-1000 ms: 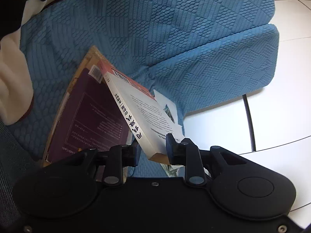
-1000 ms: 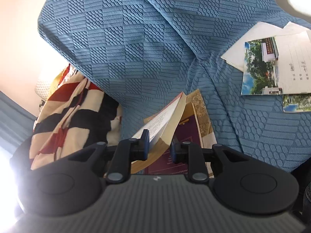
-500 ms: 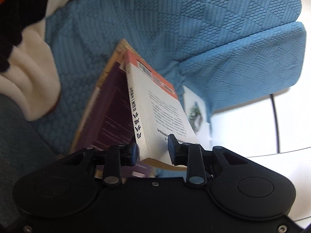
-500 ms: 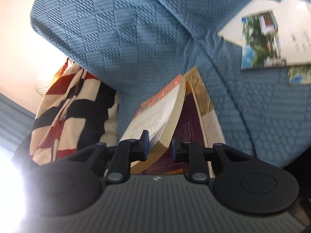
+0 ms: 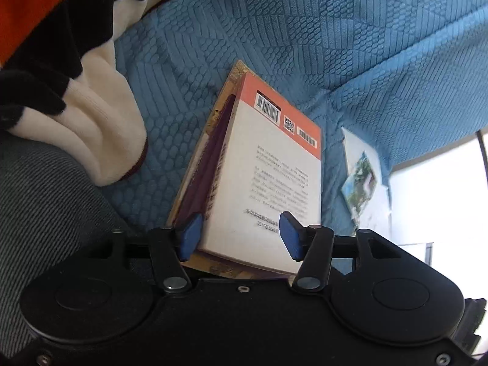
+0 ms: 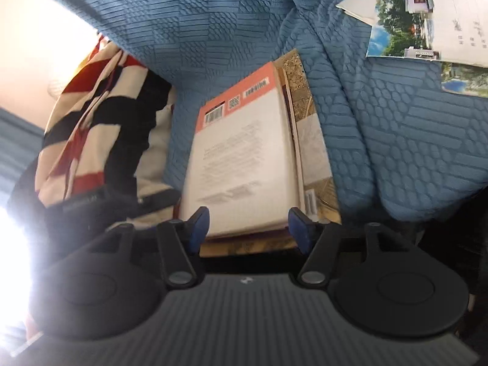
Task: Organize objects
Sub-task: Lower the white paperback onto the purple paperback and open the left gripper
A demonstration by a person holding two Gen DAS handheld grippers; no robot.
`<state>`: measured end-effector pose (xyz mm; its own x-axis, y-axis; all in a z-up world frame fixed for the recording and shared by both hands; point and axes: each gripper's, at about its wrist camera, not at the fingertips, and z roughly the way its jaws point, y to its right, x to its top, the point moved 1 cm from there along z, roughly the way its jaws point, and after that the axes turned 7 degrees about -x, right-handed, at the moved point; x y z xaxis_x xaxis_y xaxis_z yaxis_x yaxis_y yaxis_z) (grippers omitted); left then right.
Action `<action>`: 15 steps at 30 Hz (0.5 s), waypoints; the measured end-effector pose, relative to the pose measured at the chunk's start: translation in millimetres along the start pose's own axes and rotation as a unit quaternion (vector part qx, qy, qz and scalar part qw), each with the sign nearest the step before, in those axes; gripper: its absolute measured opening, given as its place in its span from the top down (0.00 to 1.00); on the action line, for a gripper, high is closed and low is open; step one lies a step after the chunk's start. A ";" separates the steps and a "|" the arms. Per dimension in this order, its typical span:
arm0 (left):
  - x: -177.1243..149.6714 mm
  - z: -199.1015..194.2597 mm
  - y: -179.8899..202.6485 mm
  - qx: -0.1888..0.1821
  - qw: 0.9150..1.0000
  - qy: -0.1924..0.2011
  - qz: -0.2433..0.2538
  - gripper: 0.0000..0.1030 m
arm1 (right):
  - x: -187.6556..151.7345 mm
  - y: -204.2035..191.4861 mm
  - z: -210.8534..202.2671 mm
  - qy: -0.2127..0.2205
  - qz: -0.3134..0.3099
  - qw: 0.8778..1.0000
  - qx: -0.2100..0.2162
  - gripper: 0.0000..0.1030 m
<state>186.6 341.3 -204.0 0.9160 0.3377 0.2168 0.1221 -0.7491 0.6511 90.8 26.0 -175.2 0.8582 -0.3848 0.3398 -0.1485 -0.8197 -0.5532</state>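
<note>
A white paperback with an orange band and barcodes (image 5: 274, 167) lies back cover up on a larger purple book with a gold-patterned border (image 5: 195, 180). Both rest on the blue quilted sofa cover (image 5: 305, 30). My left gripper (image 5: 241, 235) hangs over the paperback's near edge. Its jaws are opening, and the blue pads (image 5: 190, 236) stand clear of the book. In the right wrist view the paperback (image 6: 244, 158) covers most of the gold-edged book (image 6: 311, 140). My right gripper (image 6: 248, 230) is opening too, its pads (image 6: 300, 228) apart at the book's near corners without pressing.
A red, black and cream striped blanket (image 5: 76, 61) is bunched left of the books (image 6: 100, 106). Postcards and white papers (image 6: 402, 30) lie on the cover to the right (image 5: 363, 180). A white tiled floor (image 5: 442, 198) shows past the sofa's edge.
Both grippers were shut on the tilted paperback; both have let go. The jaws spread wide and the book dropped from its slant to lie flat on the purple book.
</note>
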 end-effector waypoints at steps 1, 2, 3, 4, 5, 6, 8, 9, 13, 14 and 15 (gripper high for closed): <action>-0.4 -0.2 2.0 0.000 1.000 0.001 0.003 0.47 | -1.5 2.8 -3.3 0.005 -0.001 1.000 -0.001 0.41; -0.6 -0.5 3.5 0.003 1.000 0.002 0.005 0.45 | -2.3 5.6 -6.5 0.013 0.002 1.000 -0.007 0.39; -0.8 -0.7 5.8 0.007 1.000 0.004 0.010 0.43 | -3.0 8.0 -9.4 0.028 0.004 1.000 -0.015 0.32; -0.6 0.1 8.1 0.009 1.000 0.006 0.018 0.42 | -3.6 9.9 -12.0 0.046 0.006 0.999 -0.022 0.30; -0.3 2.0 10.9 0.011 1.000 0.008 0.028 0.42 | -3.9 11.2 -13.7 0.063 0.006 0.998 -0.028 0.30; 0.8 5.0 13.9 0.017 0.999 0.009 0.037 0.42 | -2.9 11.7 -13.1 0.075 0.003 0.997 -0.029 0.30; 3.2 12.7 15.4 0.032 0.998 0.005 0.052 0.42 | -0.5 13.6 -6.3 0.083 -0.007 0.996 -0.023 0.31; 4.6 17.6 15.5 0.042 0.997 0.003 0.057 0.42 | 0.5 14.1 -0.9 0.084 -0.009 0.996 -0.028 0.30; 6.4 32.6 11.5 0.084 0.994 0.011 0.069 0.42 | 2.0 14.8 22.5 0.087 -0.043 0.994 -0.049 0.31; 7.0 35.2 11.4 0.087 0.993 0.014 0.075 0.42 | 1.2 14.4 26.7 0.088 -0.052 0.993 -0.051 0.32; 7.0 37.7 12.0 0.089 0.993 0.017 0.082 0.42 | 0.1 14.0 30.1 0.089 -0.061 0.993 -0.050 0.32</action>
<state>208.9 313.2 -222.1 0.9164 0.2194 0.3349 0.0409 -0.8834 0.4669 103.6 27.2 -205.8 0.7738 -0.3422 0.5331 -0.1052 -0.8993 -0.4246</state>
